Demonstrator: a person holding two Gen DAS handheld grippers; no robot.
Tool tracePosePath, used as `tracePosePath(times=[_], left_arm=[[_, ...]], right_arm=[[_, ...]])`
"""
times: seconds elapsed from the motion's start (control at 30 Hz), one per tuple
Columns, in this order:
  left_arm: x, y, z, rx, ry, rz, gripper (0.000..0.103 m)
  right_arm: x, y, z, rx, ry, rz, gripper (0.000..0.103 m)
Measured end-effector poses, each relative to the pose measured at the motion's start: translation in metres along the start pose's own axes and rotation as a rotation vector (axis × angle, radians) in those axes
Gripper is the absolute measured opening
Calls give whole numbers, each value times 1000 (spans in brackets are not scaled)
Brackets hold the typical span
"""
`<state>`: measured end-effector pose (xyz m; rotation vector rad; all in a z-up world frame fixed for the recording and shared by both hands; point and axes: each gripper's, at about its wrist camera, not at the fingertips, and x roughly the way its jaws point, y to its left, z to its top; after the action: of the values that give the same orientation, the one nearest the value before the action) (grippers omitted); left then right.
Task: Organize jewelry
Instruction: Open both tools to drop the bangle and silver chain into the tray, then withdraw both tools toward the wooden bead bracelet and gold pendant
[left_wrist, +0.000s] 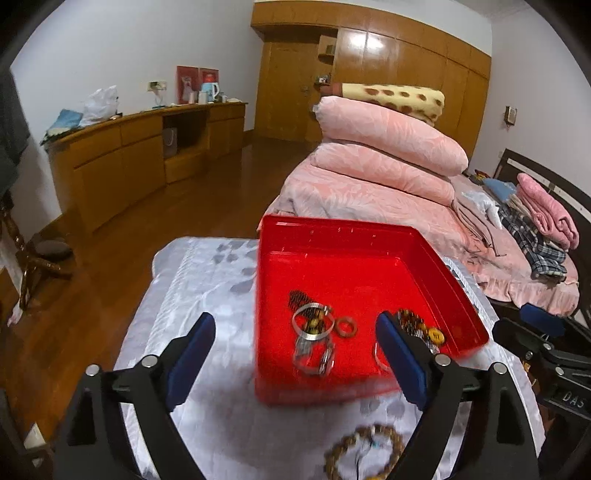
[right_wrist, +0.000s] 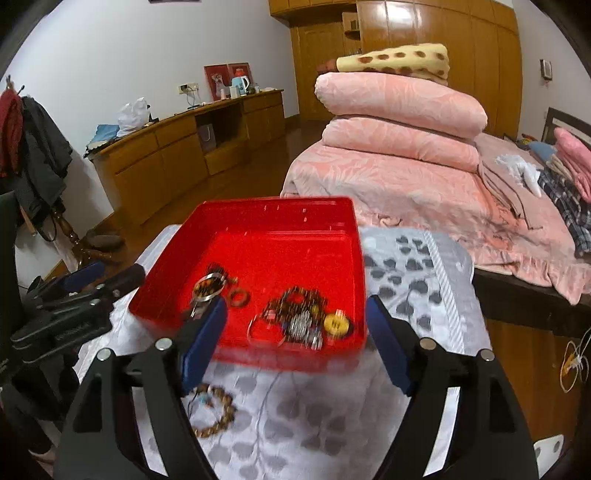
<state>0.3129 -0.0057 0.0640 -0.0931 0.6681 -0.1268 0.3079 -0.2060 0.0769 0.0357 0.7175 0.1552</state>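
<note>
A red plastic tray (left_wrist: 369, 236) (right_wrist: 343, 236) sits on a small table with a white leaf-patterned cloth (left_wrist: 207, 280) (right_wrist: 417, 266). Inside lie a silver bangle (left_wrist: 312, 320) (right_wrist: 208, 287), a small brown ring (left_wrist: 346, 326) (right_wrist: 238, 296), dark bead strings and a yellow round bead (right_wrist: 335, 324). A brown bead bracelet (left_wrist: 364, 448) (right_wrist: 216, 410) rests on the cloth in front of the tray. My left gripper (left_wrist: 295, 362) is open at the tray's near left corner, nothing between its fingers. My right gripper (right_wrist: 295, 343) is open at the tray's near edge, holding nothing.
A bed with pink quilts (left_wrist: 388, 147) (right_wrist: 399, 122) stands behind the table to the right. A wooden sideboard (left_wrist: 140, 147) lines the far wall. A coat stand (right_wrist: 33, 147) with dark clothes is at the left. Wooden floor surrounds the table.
</note>
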Motion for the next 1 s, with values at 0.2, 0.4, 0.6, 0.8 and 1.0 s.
tracePosePath(times=[0.2,0.4,0.6,0.8,1.0], left_arm=[[-26,3,-27,9,-3,11,90],[-54,0,-45,27,-28,8,93],[-73,2,-65,34,-38,5,94],[-82,10,-80,33,-33,15,94],[-84,20,-93,33,-19,35,94]], right_arm=[[-21,11,-33,10,1,8,87],[-40,24,-59,18,9,16,90],[-52,36,-75,14,19,7,95],[-53,45,-90,-2,45,-11,95],[-46,50,-106,-7,82,-2,95]])
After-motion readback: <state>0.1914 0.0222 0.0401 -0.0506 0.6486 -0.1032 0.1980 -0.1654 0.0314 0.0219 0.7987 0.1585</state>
